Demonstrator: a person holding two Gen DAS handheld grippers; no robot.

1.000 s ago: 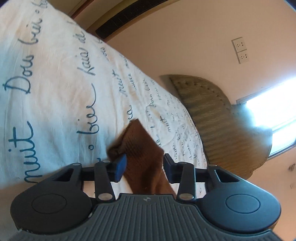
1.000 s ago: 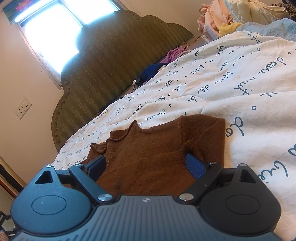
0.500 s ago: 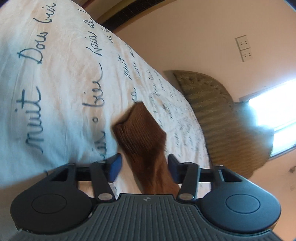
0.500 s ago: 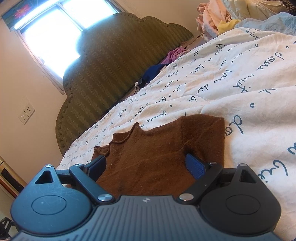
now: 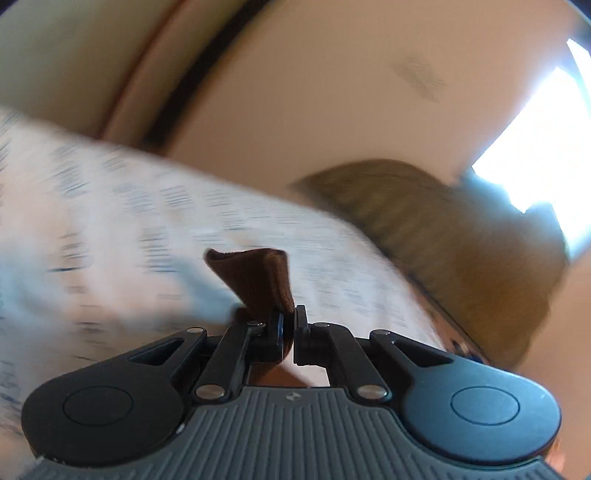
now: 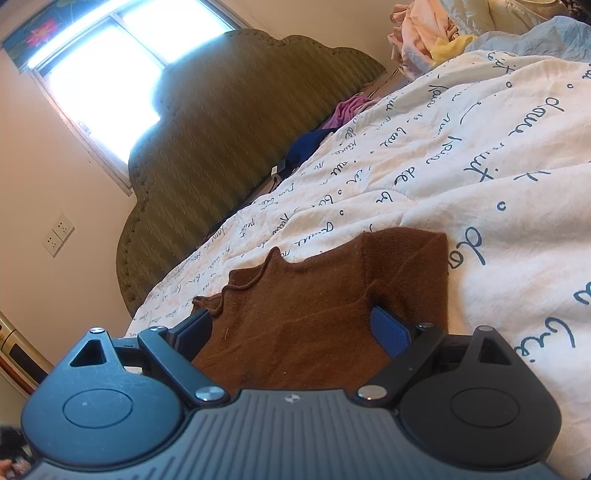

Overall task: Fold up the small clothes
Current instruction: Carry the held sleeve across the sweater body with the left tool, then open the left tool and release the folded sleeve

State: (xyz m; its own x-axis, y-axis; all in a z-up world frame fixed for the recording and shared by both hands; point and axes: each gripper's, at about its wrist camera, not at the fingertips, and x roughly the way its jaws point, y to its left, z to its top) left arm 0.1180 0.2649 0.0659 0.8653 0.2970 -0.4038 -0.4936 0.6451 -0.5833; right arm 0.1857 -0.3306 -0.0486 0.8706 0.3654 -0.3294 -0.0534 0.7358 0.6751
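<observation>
A small brown knitted garment [image 6: 314, 295] lies on the white quilt [image 6: 498, 155] with blue script. In the right wrist view my right gripper [image 6: 295, 328] is open, its blue pads either side of the garment's body, resting low on it. In the left wrist view my left gripper [image 5: 289, 325] is shut on a brown end of the garment [image 5: 258, 277], which stands up above the quilt [image 5: 110, 229]. That view is blurred by motion.
A green padded headboard [image 6: 229, 140] stands at the far end of the bed under a bright window [image 6: 110, 70]. A heap of pale clothes [image 6: 436, 33] lies at the far right, and pink and dark blue items [image 6: 332, 125] by the headboard.
My left gripper has closed on the brown end of the garment and lifted it, swinging the view. My right gripper has stayed open over the garment's body.
</observation>
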